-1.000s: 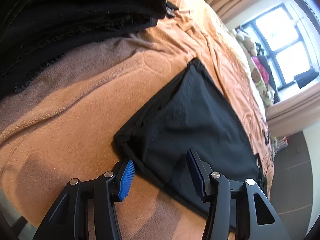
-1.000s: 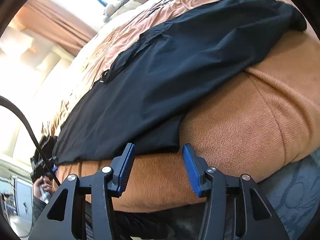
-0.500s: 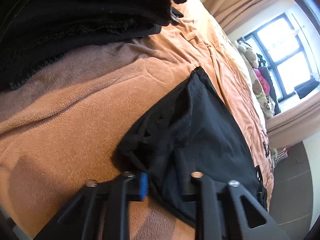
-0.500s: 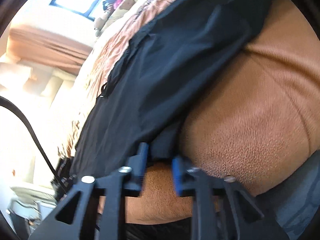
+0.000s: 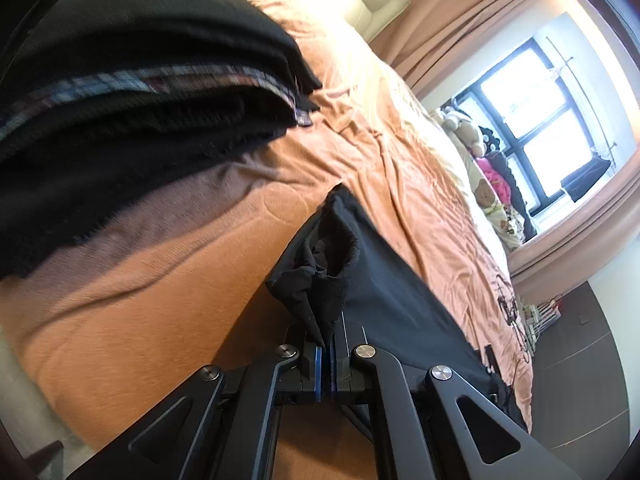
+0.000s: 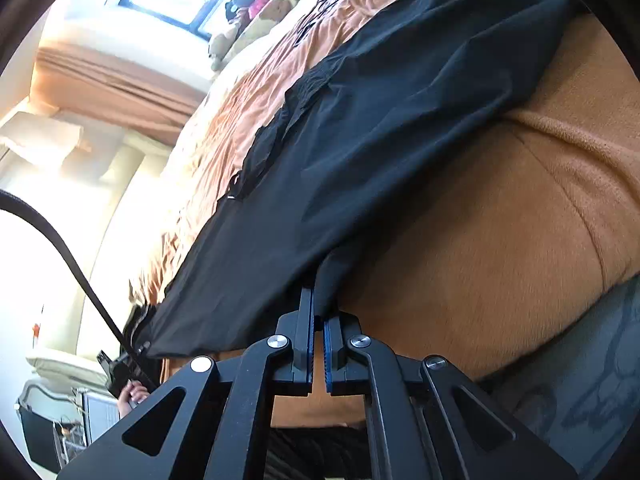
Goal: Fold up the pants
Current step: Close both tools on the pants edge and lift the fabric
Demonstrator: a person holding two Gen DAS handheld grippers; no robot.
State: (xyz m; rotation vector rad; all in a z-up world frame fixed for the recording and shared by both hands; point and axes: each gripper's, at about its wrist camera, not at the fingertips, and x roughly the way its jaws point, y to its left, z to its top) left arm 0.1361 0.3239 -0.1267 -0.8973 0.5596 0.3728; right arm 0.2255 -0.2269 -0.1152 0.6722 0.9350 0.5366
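Black pants [image 5: 384, 292] lie stretched across an orange blanket [image 5: 160, 288] on a bed. In the left wrist view my left gripper [image 5: 327, 350] is shut on a bunched corner of the pants, which rises off the blanket in a crumpled peak. The right wrist view shows the same pants [image 6: 380, 128] running away toward the window. There my right gripper [image 6: 319, 312] is shut on a near corner of the fabric, pinched between its blue pads and pulled up slightly.
A stack of folded dark clothes [image 5: 132, 112] with a plaid layer sits on the bed at the left. Soft toys [image 5: 484, 184] lie along the far side by the window [image 5: 548, 120]. A hand [image 6: 134, 394] and a cable [image 6: 68, 264] show at lower left.
Both grippers went from open to shut, each pinching a corner of the pants. The left one has lifted its corner off the blanket, bunching the cloth.
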